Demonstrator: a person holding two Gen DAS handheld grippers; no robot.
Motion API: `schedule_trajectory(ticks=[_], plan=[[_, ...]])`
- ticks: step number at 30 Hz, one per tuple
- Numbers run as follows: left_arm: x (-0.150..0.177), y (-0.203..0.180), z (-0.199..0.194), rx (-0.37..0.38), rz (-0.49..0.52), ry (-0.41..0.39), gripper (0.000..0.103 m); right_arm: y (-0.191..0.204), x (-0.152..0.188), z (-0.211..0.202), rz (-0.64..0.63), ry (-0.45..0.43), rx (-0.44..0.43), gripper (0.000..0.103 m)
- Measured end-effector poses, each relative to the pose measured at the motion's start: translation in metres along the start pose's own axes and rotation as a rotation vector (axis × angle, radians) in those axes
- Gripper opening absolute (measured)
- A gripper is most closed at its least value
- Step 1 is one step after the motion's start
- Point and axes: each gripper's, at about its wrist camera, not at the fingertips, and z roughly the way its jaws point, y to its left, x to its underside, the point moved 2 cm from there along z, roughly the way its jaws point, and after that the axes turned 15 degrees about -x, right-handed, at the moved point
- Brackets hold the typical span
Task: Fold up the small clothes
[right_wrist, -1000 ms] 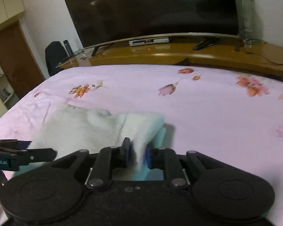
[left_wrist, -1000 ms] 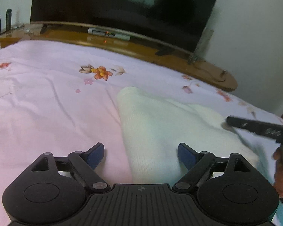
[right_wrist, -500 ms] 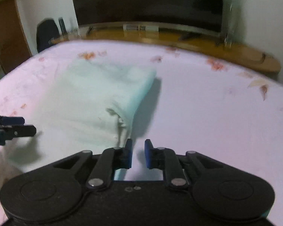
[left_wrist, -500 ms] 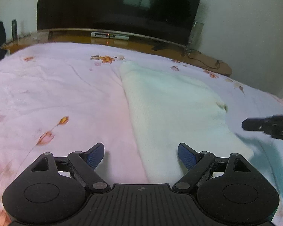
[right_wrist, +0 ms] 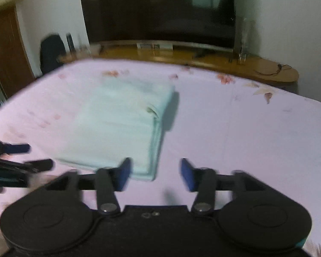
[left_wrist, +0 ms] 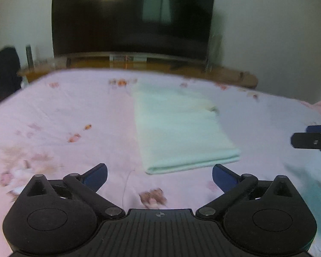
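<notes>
Left wrist view: folded pale-green garment (left_wrist: 179,132) lies mid-frame on the pink floral bedsheet (left_wrist: 64,115); left gripper (left_wrist: 159,176) and right gripper (right_wrist: 155,174) just spread wide, both empty.

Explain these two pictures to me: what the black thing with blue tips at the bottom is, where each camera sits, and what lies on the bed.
No robot here: a person carries one pair of hand-held tongs in each hand, with a camera on each looking along its fingers. One picture is from the left tongs, the other from the right tongs. The blue tips are their pads. On the pink flowered bedsheet lies a pale folded cloth. Both tongs are open and hold nothing; their jaws have just been opening, nothing between them. Behind stand a television and a wooden shelf.
</notes>
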Motion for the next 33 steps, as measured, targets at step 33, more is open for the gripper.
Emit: schedule_trajectory(ticks=[33], plan=[[0.034,0.016,-0.178,0.062,-0.037,-0.168,0.103,0.086,0.071,-0.153,0.047,-0.196,0.200,0.103]])
